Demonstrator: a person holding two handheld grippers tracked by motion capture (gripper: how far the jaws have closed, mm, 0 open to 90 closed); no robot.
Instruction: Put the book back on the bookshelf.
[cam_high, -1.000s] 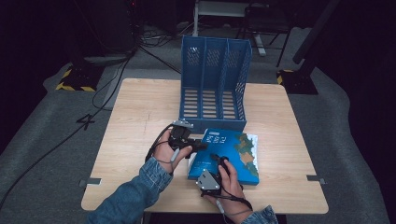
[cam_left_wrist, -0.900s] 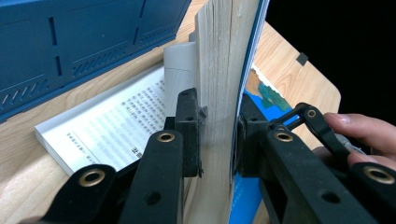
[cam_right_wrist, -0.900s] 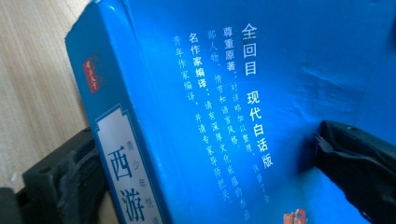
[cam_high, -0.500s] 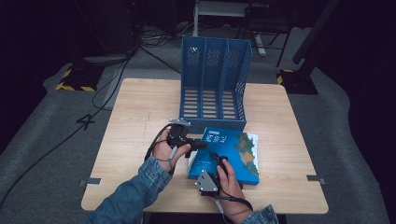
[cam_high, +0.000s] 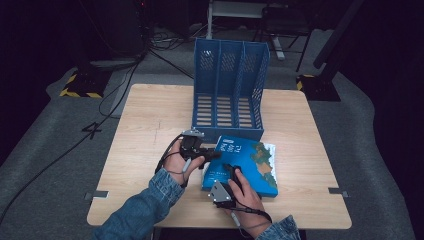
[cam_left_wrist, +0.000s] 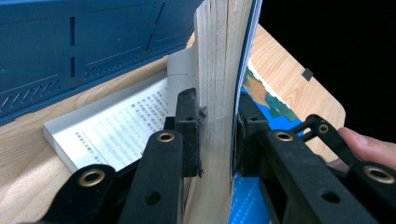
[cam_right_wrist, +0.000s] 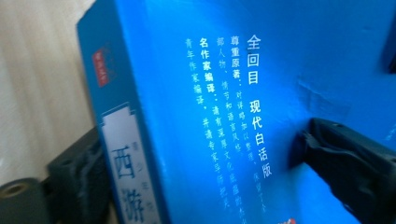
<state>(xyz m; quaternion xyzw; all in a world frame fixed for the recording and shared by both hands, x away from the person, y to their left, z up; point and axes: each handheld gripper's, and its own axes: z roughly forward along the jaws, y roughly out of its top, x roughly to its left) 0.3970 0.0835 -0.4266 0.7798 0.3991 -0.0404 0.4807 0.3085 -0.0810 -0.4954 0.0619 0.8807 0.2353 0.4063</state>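
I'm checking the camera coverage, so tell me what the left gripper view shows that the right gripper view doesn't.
Left gripper view: the book's page edge clamped between its fingers, an open printed page lying flat beneath, the blue file rack, and a fingertip at the right edge.

Right gripper view: the spine and the cover's white Chinese text, with black fingers on the cover.

Both: the blue book and the wooden table.

The person wears blue denim sleeves. Each gripper is black: the left gripper has brass-ringed rivets and flat fingers; the right gripper carries a grey three-cornered plate and a black cable.
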